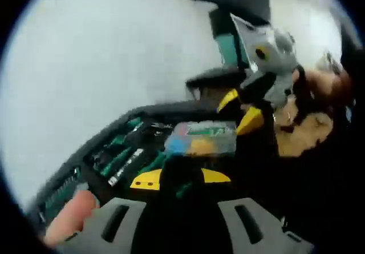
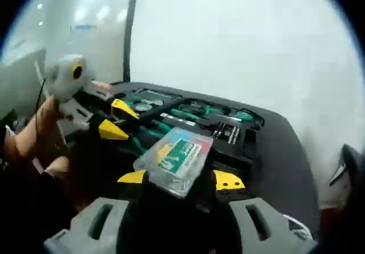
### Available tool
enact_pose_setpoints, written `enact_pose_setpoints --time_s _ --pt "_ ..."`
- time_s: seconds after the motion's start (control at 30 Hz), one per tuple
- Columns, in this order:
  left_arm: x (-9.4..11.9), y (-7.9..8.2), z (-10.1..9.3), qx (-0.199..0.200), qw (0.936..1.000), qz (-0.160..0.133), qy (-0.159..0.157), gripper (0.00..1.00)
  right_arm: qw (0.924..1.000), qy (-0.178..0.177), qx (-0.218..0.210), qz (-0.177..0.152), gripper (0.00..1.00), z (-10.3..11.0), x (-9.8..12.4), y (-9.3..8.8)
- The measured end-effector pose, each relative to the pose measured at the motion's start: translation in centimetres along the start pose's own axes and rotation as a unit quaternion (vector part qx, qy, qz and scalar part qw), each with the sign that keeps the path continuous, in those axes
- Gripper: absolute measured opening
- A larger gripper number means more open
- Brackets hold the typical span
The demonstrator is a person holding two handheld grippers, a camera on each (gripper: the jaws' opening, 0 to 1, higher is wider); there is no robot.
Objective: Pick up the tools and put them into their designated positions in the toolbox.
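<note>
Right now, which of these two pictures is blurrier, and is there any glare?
The left gripper view is blurrier: the toolbox and clear plastic case smear. The right gripper view is sharper, the case label nearly legible, with bright spots of glare on the wall at upper left.

A clear plastic case (image 2: pixel 175 160) with a green, yellow and blue label sits tilted between yellow claw tips above the open black toolbox (image 2: pixel 239 129), whose slots hold green-handled tools (image 2: pixel 194 115).

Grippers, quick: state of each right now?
Left gripper: open, holding nothing.
Right gripper: shut on the clear plastic case, above the toolbox.
</note>
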State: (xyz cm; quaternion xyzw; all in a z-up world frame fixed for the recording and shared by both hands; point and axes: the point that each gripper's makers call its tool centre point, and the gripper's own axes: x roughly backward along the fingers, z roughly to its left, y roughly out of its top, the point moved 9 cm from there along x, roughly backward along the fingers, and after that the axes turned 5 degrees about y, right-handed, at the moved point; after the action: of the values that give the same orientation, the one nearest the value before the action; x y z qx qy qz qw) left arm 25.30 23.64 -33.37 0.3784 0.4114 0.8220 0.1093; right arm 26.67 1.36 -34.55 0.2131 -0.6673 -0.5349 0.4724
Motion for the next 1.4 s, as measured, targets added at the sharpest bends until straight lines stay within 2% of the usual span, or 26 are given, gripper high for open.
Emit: enact_pose_setpoints --time_s 0.03,0.07,0.1,0.17,0.23,0.27,0.3,0.33,0.4,0.43,0.53,0.57,0.6,0.63,0.67,0.73,0.77,0.8,0.83,0.9,1.1,1.13,1.23,1.27,1.4 --pt "-0.6 0.1 0.7 -0.008 0.9997 0.004 -0.023 0.25 0.9999 -0.003 -0.01 0.004 0.41 0.0 0.0 -0.5" --pt "-1.3 0.6 1.6 -0.012 0.9985 -0.008 -0.053 0.25 0.9999 -0.004 -0.008 -0.007 0.41 -0.2 0.0 -0.8" --pt "-1.9 0.9 2.6 -0.024 0.9968 -0.016 -0.075 0.24 0.9998 -0.004 -0.013 -0.018 0.41 0.0 0.1 -1.0" --pt "-2.7 1.4 4.1 -0.019 0.9931 -0.035 -0.11 0.24 0.9978 -0.005 -0.036 -0.055 0.4 0.2 0.0 -1.3" --pt "-3.4 1.5 5.2 -0.048 0.9865 -0.042 -0.151 0.22 0.9963 -0.002 -0.041 -0.076 0.39 0.4 0.2 -1.5" --pt "-3.7 1.5 5.5 -0.054 0.9837 -0.051 -0.164 0.2 0.996 -0.003 -0.038 -0.08 0.36 0.5 0.2 -1.6" --pt "-4.4 1.5 6.1 -0.064 0.9819 -0.047 -0.172 0.2 0.9957 -0.002 -0.034 -0.087 0.3 0.6 0.3 -1.7" --pt "-4.8 1.5 6.4 -0.062 0.9826 -0.042 -0.17 0.2 0.9955 0.0 -0.024 -0.091 0.28 0.8 0.2 -1.8" --pt "-6.1 1.2 6.6 -0.047 0.9804 -0.031 -0.189 0.2 0.9954 -0.004 -0.013 -0.095 0.28 0.9 0.1 -1.9" --pt "-6.8 0.9 6.6 -0.052 0.979 -0.017 -0.196 0.2 0.9955 -0.002 -0.015 -0.094 0.28 0.9 -0.2 -2.0" --pt "-7.6 0.5 6.4 -0.063 0.9778 0.01 -0.2 0.21 0.9964 0.002 -0.009 -0.085 0.29 0.6 -0.7 -2.3" --pt "-7.5 0.9 6.5 -0.059 0.9778 -0.004 -0.201 0.19 0.9968 0.001 0.002 -0.08 0.29 0.5 -0.8 -2.4" --pt "-7.4 1.6 6.0 -0.052 0.9738 -0.034 -0.219 0.18 0.9966 0.003 0.0 -0.083 0.29 0.4 -0.7 -2.3" --pt "-7.4 2.0 5.7 -0.056 0.972 -0.044 -0.224 0.17 0.9967 0.008 -0.001 -0.081 0.28 0.2 -0.6 -2.3" --pt "-7.5 2.1 5.4 -0.057 0.9733 -0.028 -0.22 0.18 0.9969 0.012 0.001 -0.078 0.27 0.1 -0.5 -2.3" --pt "-8.3 2.1 5.0 -0.094 0.973 0.0 -0.211 0.17 0.9971 0.011 0.002 -0.076 0.27 -0.3 -0.3 -2.3" --pt "-8.3 2.3 4.8 -0.092 0.9722 0.002 -0.215 0.17 0.9975 0.011 0.01 -0.069 0.27 -0.8 -0.3 -2.2" --pt "-8.1 2.4 4.9 -0.076 0.9734 0.023 -0.215 0.16 0.9977 0.009 0.014 -0.066 0.27 -1.0 -0.2 -2.2" --pt "-8.2 2.7 4.3 -0.068 0.9746 0.021 -0.213 0.16 0.9978 0.002 0.027 -0.061 0.27 -1.2 0.2 -2.1" --pt "-8.6 3.1 3.8 -0.09 0.9736 0.009 -0.209 0.16 0.9979 -0.001 0.036 -0.053 0.26 -1.6 0.6 -2.0" --pt "-10.5 5.3 3.0 -0.086 0.9762 -0.011 -0.198 0.16 0.9978 -0.026 0.045 -0.04 0.26 -3.0 2.0 -2.4" --pt "-10.8 5.7 2.9 -0.087 0.9759 -0.009 -0.2 0.16 0.9979 -0.027 0.044 -0.04 0.26 -3.1 2.1 -2.4" --pt "-12.1 5.8 2.3 -0.112 0.9724 0.022 -0.203 0.15 0.9981 -0.03 0.032 -0.042 0.25 -3.2 2.1 -2.7" --pt "-12.2 6.1 2.3 -0.106 0.9742 0.01 -0.199 0.14 0.9981 -0.032 0.03 -0.043 0.25 -3.3 2.1 -2.7" --pt "-12.1 6.3 2.3 -0.092 0.9755 0.015 -0.199 0.13 0.9982 -0.04 0.026 -0.037 0.27 -3.6 2.3 -2.8"
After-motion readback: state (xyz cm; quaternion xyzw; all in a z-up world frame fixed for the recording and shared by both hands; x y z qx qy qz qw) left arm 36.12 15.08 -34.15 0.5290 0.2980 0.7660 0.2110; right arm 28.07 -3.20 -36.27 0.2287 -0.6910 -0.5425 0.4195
